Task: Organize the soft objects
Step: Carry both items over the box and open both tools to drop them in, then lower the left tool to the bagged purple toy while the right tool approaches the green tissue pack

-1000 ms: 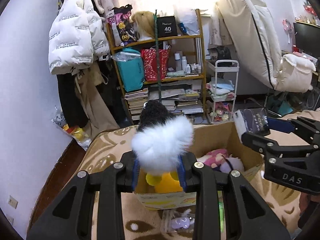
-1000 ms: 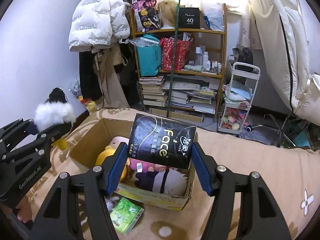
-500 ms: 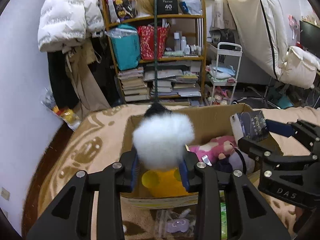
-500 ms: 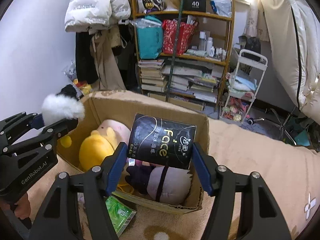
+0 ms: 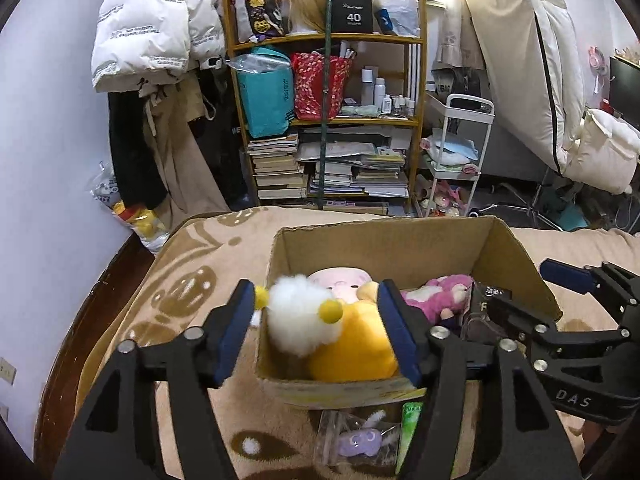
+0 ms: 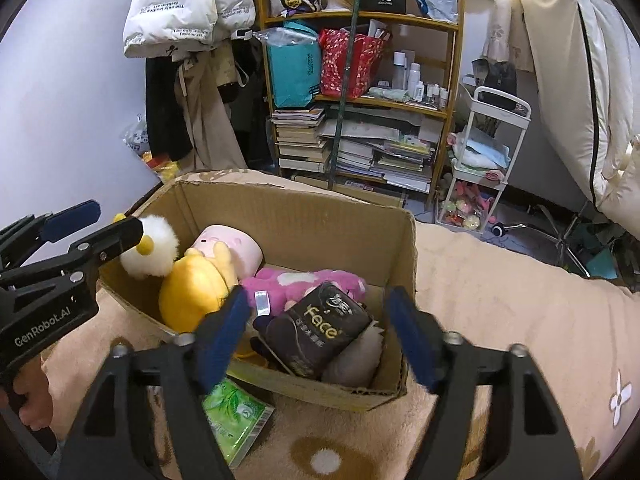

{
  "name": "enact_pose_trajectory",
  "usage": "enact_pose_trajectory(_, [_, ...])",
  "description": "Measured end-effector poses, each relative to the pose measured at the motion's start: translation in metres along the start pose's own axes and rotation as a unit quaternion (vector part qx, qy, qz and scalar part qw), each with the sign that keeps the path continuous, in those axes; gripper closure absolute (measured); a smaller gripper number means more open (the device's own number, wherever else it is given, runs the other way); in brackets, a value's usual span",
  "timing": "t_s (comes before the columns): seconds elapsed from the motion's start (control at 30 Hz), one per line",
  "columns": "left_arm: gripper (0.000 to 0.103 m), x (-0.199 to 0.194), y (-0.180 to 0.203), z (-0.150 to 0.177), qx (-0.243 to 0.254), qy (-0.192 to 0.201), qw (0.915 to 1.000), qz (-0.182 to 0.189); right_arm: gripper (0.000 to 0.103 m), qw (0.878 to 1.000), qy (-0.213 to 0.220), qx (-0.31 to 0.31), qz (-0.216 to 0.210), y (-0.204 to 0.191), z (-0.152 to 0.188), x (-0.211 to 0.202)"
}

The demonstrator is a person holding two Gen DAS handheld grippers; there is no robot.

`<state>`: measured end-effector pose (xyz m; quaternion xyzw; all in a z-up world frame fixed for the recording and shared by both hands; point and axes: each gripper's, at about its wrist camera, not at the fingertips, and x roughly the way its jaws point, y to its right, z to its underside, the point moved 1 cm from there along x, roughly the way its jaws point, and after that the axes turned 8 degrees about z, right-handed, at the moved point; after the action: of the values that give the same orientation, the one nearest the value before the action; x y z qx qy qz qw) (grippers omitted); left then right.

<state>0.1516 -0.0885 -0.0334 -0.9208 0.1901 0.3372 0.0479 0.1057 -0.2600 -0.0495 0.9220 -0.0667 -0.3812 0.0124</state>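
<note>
A cardboard box (image 5: pixel 384 236) (image 6: pixel 288 208) sits on the beige blanket. My left gripper (image 5: pixel 318 332) is open over its near left corner; a white fluffy toy with yellow feet (image 5: pixel 300 320) (image 6: pixel 154 246) lies between the jaws on a yellow plush (image 5: pixel 356 348) (image 6: pixel 192 292). My right gripper (image 6: pixel 316 328) is open above the box; the black "Face" tissue pack (image 6: pixel 320 330) (image 5: pixel 486 304) rests inside on a grey plush (image 6: pixel 356 360). A pink plush (image 5: pixel 436 296) (image 6: pixel 304 284) and a pale pink round toy (image 6: pixel 232 248) also lie in the box.
A green tissue packet (image 6: pixel 234 416) (image 5: pixel 408 432) and a clear bag with a purple toy (image 5: pixel 356 436) lie on the blanket in front of the box. A cluttered wooden shelf (image 5: pixel 336 120), hanging coats (image 5: pixel 152 40) and a white cart (image 5: pixel 456 160) stand beyond the bed.
Both grippers have opened over the box. The white fluffy toy has dropped from the left gripper onto the yellow plush; the black tissue pack has dropped from the right gripper into the box.
</note>
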Motion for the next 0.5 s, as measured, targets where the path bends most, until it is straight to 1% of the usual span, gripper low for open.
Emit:
enact_pose_trajectory(0.1, [0.034,-0.008,-0.003,0.001,-0.006,0.001,1.0,-0.002,0.021,1.0,0.002,-0.002,0.001,-0.002,0.0,-0.006])
enact_pose_trajectory(0.17, [0.03,-0.015,-0.006,0.002,-0.01,0.002,0.9999,-0.005,0.019,1.0,0.002,-0.001,0.003,-0.002,0.001,-0.011])
enact_pose_trajectory(0.23, [0.022,-0.019,-0.006,0.002,-0.011,0.003,0.9999,-0.008,0.014,1.0,0.003,0.006,0.001,-0.001,0.003,-0.017])
enact_pose_trajectory(0.4, [0.012,-0.035,-0.007,0.007,-0.013,-0.001,0.9998,-0.013,0.013,1.0,-0.001,0.014,0.001,0.001,0.009,-0.028])
enact_pose_trajectory(0.5, [0.01,-0.042,-0.007,0.012,-0.012,-0.007,0.9998,-0.015,0.006,1.0,-0.002,0.018,0.003,0.001,0.012,-0.035])
